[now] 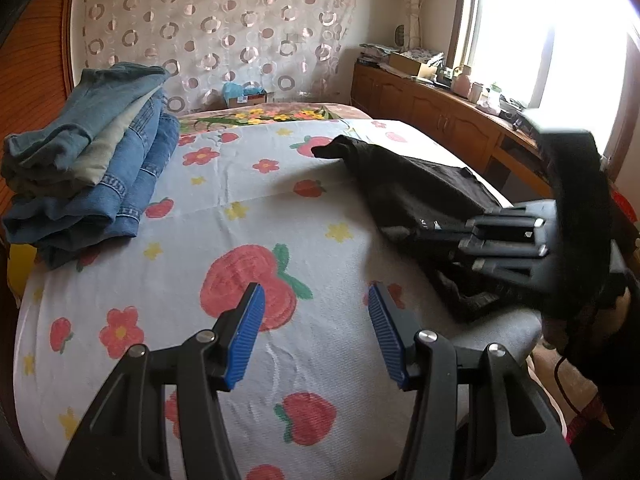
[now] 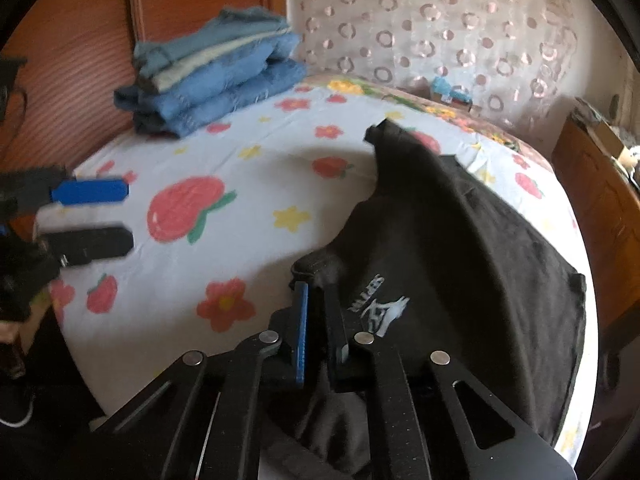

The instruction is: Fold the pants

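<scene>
Right gripper (image 2: 316, 320) clamped on the near edge of the black pants (image 2: 460, 248), apparently at the waistband by the white logo; fabric bunches between the blue pad and the black finger. Left gripper (image 1: 316, 332) half open and empty, hanging over bare bedsheet (image 1: 240, 216) to the left of the pants, not touching cloth. The pants lie rumpled on the right side of the bed, one end pointing toward the far curtain (image 1: 216, 20), the near end spilling over the bed's front edge. A stack of folded jeans (image 1: 92, 160) sits at the far left, well apart from the work. Step in hand, as I judge it: taking hold of the waist end so the pants can be spread or drawn flat before the first fold. To do it well, the left gripper should cross over and take the same edge at its other corner, pinching only the pants and none of the sheet beneath. Then both hands should lift together and draw the fabric taut, so the legs lay out straight and no crease is trapped. Risk: one-sided pull will twist the cloth. The right grip looks shallow from this angle, though I cannot tell how much fabric it holds.
</scene>
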### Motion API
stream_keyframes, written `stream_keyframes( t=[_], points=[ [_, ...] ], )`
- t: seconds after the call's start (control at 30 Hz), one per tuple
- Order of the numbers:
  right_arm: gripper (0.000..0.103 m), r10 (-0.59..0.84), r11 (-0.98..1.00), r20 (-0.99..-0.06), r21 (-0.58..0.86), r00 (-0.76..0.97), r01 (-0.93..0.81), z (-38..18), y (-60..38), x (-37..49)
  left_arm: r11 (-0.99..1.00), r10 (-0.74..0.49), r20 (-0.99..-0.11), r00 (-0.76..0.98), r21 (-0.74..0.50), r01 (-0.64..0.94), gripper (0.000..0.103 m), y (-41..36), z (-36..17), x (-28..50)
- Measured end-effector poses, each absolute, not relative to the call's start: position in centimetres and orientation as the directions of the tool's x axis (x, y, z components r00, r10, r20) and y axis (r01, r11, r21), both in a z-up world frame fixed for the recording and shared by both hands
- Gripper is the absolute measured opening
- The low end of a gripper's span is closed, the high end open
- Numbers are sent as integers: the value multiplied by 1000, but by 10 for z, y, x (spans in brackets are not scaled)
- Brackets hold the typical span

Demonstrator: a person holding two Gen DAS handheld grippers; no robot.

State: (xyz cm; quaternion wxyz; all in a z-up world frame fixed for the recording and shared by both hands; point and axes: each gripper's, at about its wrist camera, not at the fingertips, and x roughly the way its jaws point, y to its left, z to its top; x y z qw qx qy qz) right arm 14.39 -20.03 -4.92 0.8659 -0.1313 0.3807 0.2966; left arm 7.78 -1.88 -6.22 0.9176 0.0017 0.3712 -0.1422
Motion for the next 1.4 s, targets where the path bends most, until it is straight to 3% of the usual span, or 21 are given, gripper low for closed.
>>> stream_keyframes(
  t=[0.43, 1.0, 1.4],
  points=[
    [4, 428, 834, -662, 26, 615, -552, -6, -245, 159, 949, -277, -685, 673, -85, 304, 53, -40, -59, 87],
    [4, 379, 855, -657, -20, 652, -518, 10, -277, 189, 933, -306, -693, 653, -82, 351, 53, -73, -60, 106],
    [4, 259, 895, -675, -101, 691, -434, 8, -314, 228, 924, -306, -726, 616, -69, 376, 53, -95, -74, 115]
  ],
)
